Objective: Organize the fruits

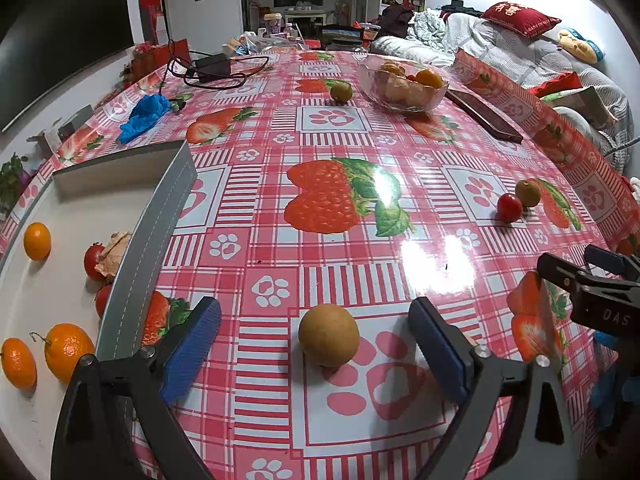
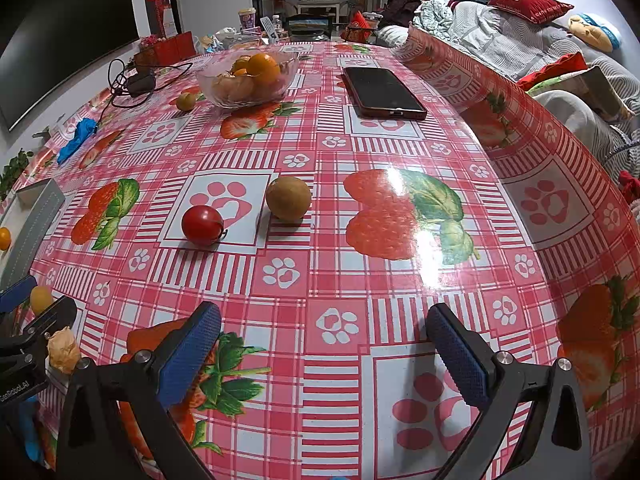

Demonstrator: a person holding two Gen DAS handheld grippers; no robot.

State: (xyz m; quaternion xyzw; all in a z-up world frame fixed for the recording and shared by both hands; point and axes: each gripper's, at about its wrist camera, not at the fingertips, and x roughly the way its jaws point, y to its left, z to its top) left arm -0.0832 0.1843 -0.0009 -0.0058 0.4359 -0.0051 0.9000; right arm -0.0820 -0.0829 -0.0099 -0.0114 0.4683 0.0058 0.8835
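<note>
Fruit lies scattered over the checked tablecloth [image 1: 340, 240], and the piece that matters most sits right in front of the left gripper [image 1: 316, 344]: a round tan-brown fruit [image 1: 329, 334], resting on the cloth between the two blue pads, which stand wide apart and touch it on neither side. It is close to a ball, so no long axis dictates how the jaws should meet it; a straight close would probably do. The grey-edged tray [image 1: 132, 248] lies just to the left of that gripper, already holding oranges [image 1: 66, 350] and a few small red fruits, so I judge the carry across to be short and leftward. The right gripper [image 2: 322, 356] hangs open too, with nothing between its pads but bare cloth. Its nearest targets, a red tomato [image 2: 203, 225] and a brownish-green fruit [image 2: 289, 199] beside it, lie ahead of it and a little to its left, well apart from the pads. The left hand is plainly the nearer to a pick. A glass bowl [image 2: 248, 80] of citrus stands at the far end, a dark phone [image 2: 382, 94] beside it.
</note>
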